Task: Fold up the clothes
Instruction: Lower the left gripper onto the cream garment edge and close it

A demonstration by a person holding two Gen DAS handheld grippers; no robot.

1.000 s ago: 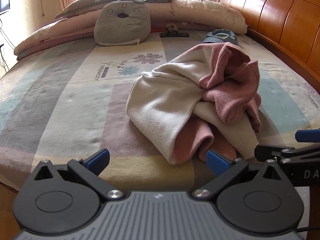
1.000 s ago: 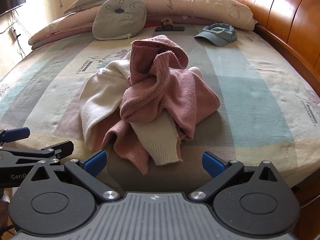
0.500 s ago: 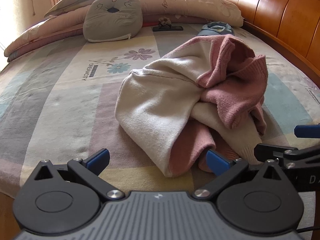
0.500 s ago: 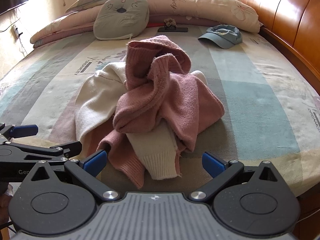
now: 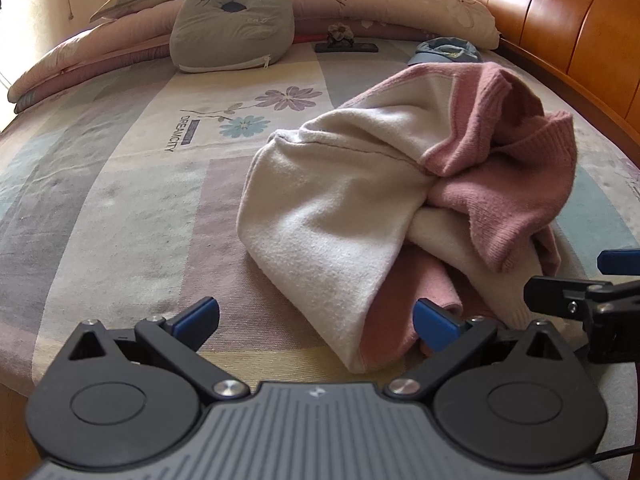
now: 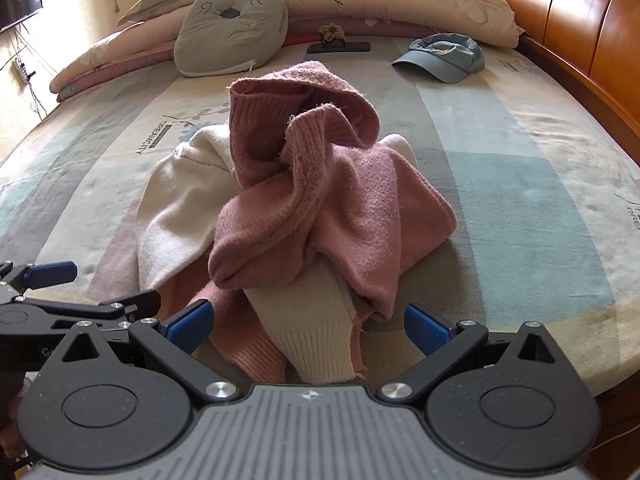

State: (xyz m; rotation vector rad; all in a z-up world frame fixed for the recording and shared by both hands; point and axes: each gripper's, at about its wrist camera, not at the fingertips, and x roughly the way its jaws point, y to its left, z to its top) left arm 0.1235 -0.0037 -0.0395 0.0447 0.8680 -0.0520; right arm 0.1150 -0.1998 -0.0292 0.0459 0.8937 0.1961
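Both hand-held grippers hang low at the near edge of the bed [image 6: 540,208], side by side and pointing along the mattress toward the headboard [image 6: 580,40], which reads as a lining-up for a first grasp, not a grasp itself. Largest on the patterned bedspread is the task's thing, a crumpled pink and cream sweater [image 6: 304,208], heaped near the near edge and roughly midway across the bed; it lies bunched, with a ribbed cream cuff [image 6: 316,348] and a pink ribbed hem [image 6: 256,356] trailing toward the edge, probably because nothing has been spread out yet. Farther back, well apart from the heap, a grey cat-face cushion [image 6: 232,32] leans on the rolled bedding at the far edge, a blue cap [image 6: 444,58] lies toward the headboard side, and a small dark clip with a flower [image 6: 338,42] sits between them; all are out of the way of folding. The left gripper [image 5: 316,318] has its blue-tipped jaws spread wide and empty, the sweater's cream fold reaching down between them. The right gripper [image 6: 306,326] is likewise spread wide, gripping nothing, with the cream cuff lying in its gap, so I judge that cuff or the hem beside it the likeliest first pick.
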